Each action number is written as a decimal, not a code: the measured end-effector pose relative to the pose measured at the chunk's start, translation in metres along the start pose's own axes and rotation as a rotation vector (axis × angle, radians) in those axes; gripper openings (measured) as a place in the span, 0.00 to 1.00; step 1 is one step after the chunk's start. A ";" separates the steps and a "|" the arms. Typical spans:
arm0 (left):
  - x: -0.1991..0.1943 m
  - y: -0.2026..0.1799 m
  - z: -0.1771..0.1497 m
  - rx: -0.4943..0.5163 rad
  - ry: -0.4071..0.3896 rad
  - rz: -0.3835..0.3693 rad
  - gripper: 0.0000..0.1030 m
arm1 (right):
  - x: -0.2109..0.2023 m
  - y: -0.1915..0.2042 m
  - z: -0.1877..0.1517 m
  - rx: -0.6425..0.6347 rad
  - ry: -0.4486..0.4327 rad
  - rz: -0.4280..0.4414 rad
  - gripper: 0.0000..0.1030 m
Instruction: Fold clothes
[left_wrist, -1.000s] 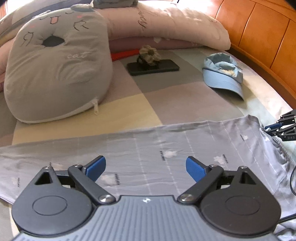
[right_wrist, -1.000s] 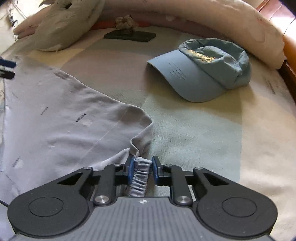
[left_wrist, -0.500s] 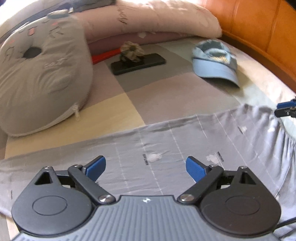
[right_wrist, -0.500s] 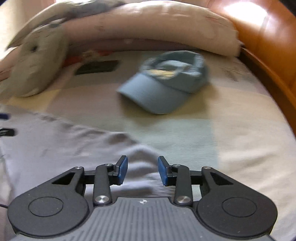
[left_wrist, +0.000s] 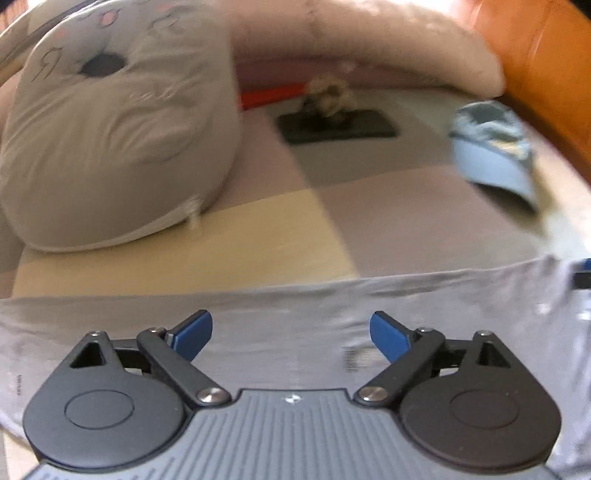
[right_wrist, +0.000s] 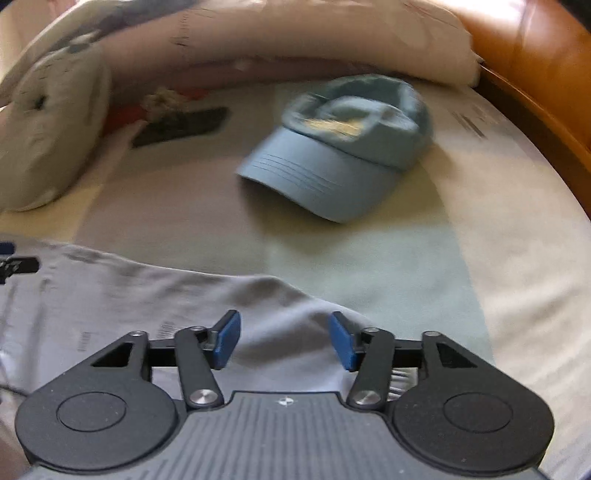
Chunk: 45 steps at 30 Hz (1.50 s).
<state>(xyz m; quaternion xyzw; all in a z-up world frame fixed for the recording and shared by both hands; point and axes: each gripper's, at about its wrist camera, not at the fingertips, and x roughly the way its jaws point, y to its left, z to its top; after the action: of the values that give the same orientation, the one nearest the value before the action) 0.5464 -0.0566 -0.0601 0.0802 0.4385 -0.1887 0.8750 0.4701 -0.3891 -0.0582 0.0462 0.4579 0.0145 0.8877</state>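
While both views are smeared by motion blur, the contents can be listed as follows.

Grey garment (left_wrist: 295, 306): spread flat on the bed (left_wrist: 280, 236), a faint grid of lines and small marks on the cloth; one rounded corner lies under the right gripper in the right wrist view (right_wrist: 280, 317).

Left gripper (left_wrist: 291, 334): angled steeply down over the garment's near part; blue-padded fingers (left_wrist: 194, 334) spread wide, nothing between them, cloth lying below.

Right gripper (right_wrist: 283, 339): angled steeply down over the garment's corner; jaws opening, fingers (right_wrist: 226, 338) apart and free of the cloth, which lies beneath and is not pinched.

Blue cap (right_wrist: 340, 147): on the bed beyond the garment, well apart from it, brim toward the camera.

Grey cat-face cushion (left_wrist: 118, 129): far left, resting on the bed.

Dark flat slab (left_wrist: 340, 125): mid-bed, with a small blurred object on top.

Pink pillow (left_wrist: 369, 48): along the far edge.

Orange-brown headboard (right_wrist: 535, 48): at right.
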 end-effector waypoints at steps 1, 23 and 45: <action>-0.001 -0.006 -0.002 0.025 -0.006 -0.006 0.90 | 0.000 0.008 0.000 -0.013 0.000 0.013 0.60; -0.010 0.049 -0.013 -0.089 -0.068 0.048 0.90 | 0.030 0.088 0.007 -0.031 -0.034 -0.018 0.81; -0.043 0.246 -0.057 -0.288 -0.087 0.245 0.90 | 0.034 0.162 -0.045 -0.028 0.062 -0.119 1.00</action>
<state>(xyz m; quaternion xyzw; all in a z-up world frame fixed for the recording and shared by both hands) 0.5795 0.1975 -0.0668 -0.0010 0.4099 -0.0193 0.9119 0.4555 -0.2225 -0.0960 0.0060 0.4869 -0.0305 0.8729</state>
